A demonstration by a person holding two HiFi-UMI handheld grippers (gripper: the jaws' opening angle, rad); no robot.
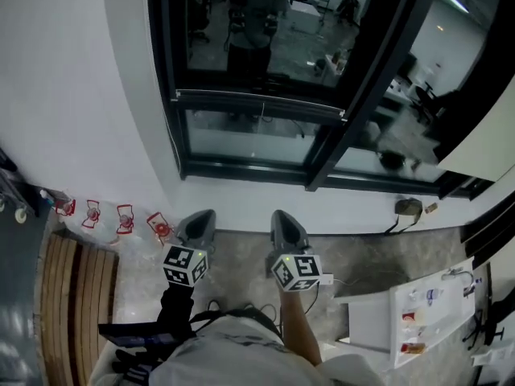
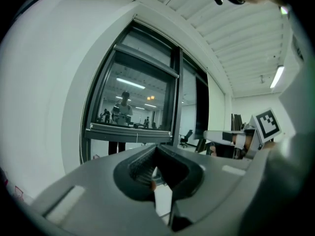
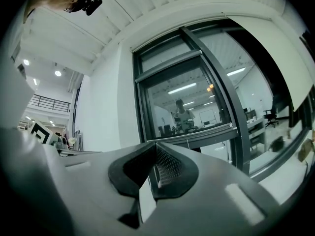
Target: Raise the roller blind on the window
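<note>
Head camera looks steeply down, the 2 tongs cameras level; all 3 share the nearby window (image 1: pixel 241 139).

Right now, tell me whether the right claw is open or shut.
Shut: the right claw shows its jaws meeting, nothing between them.

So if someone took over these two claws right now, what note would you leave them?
Left claw: shut, empty, pointing at the window.
Right claw: shut, empty, beside it.
Blind: a horizontal bar with a short cord crosses the window partway down, probably the blind's bottom rail; neither claw touches it.
Done: nothing yet.
Left to do: reach the cord or rail and raise the blind.
</note>
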